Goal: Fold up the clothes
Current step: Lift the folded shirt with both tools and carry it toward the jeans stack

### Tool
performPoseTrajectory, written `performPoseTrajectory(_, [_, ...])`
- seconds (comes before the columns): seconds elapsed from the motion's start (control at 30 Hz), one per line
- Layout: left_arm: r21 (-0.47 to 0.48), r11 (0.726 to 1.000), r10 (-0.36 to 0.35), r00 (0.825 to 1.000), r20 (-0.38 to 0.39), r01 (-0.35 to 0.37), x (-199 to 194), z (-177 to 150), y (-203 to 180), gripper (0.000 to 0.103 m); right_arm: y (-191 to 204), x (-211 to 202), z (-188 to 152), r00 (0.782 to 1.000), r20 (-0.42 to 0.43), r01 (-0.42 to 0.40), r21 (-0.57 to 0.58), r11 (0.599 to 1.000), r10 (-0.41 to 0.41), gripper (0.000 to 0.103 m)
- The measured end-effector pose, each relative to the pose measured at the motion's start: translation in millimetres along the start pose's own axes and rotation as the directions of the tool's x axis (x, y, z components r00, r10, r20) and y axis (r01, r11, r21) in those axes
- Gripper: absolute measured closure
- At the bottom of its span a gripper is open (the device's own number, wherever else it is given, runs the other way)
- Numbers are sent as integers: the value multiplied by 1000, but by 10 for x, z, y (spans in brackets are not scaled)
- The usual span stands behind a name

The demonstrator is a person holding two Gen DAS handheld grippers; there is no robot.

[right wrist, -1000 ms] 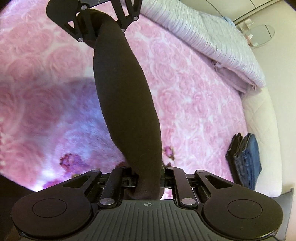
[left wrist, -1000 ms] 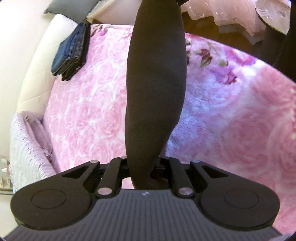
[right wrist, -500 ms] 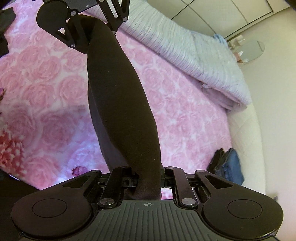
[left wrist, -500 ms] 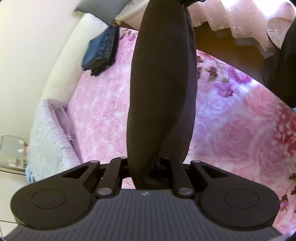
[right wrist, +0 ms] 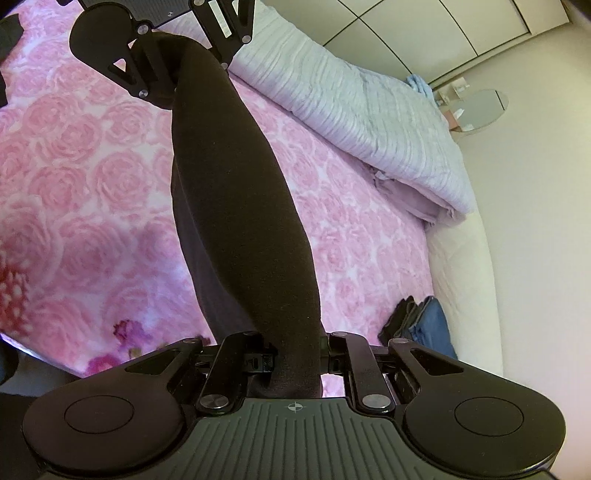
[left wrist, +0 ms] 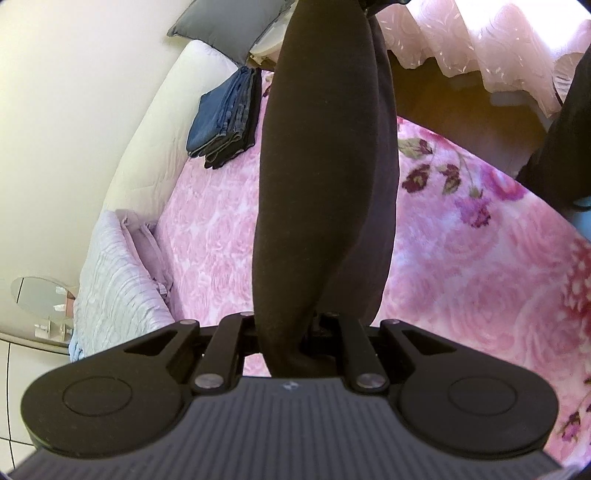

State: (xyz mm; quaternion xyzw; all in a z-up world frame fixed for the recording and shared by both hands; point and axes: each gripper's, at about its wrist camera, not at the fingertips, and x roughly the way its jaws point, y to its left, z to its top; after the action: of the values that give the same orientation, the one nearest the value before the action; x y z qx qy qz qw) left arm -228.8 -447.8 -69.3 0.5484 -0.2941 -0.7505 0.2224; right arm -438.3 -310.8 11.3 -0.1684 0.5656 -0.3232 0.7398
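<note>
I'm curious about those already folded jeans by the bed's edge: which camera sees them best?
The left wrist view: the folded jeans lie in full sight on the pink blanket, stacked layers visible. The right wrist view catches only a small part of the pile, cut off behind that claw's body.

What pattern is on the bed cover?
Pink roses on the bed cover, clearest in the right wrist view.

Rose-print blanket (left wrist: 461,280); grey pillow (left wrist: 225,22)
</note>
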Motion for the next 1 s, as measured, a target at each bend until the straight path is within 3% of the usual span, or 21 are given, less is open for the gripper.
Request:
performPoseTrajectory(0.3, [14,1000,-27,999,-22,27,614,752,255,93,-610,347,-671,1000,-2,-20,26,999,20,90])
performPoseTrajectory(0.7, [-52,996,-75,992,-102,70,1634,2035,876,93,-1855,1018,-1803,994,30,-107,38,994,105,90])
performPoseTrajectory(1.0, [-47,996,-82,993,-80,78,2178,2660,1194,93,-2539,1328,-2424,995,17,-95,47,994,95,90])
